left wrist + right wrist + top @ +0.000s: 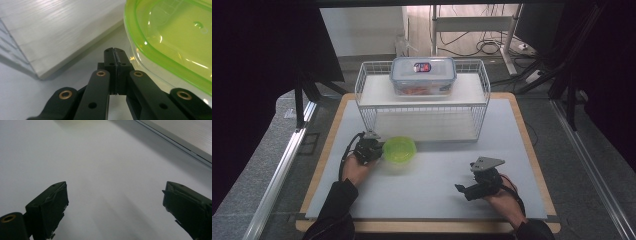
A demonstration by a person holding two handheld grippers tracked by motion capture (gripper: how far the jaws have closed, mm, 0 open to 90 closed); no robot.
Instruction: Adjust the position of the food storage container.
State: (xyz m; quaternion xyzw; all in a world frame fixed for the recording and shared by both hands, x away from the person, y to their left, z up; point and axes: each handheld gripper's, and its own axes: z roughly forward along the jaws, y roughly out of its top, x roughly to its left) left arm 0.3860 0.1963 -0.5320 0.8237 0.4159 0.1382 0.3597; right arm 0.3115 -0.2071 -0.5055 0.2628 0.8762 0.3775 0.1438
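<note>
A translucent lime-green bowl [400,149] sits on the grey mat just in front of the wire rack. My left gripper [377,148] is at the bowl's left edge, jaws pressed together. In the left gripper view my left gripper [115,56] is shut with nothing between its jaws, and the green bowl's rim [175,37] lies just to the right of the tips. My right gripper [463,190] hovers over the mat at the front right, pointing left. In the right gripper view my right gripper [115,197] stands wide open above bare mat.
A white wire rack [364,107] stands at the back of the mat [427,185], with a clear lidded food container [423,75] on its top shelf. The rack's white base board [55,32] lies close ahead of the left jaws. The wooden table edge [532,150] frames the mat.
</note>
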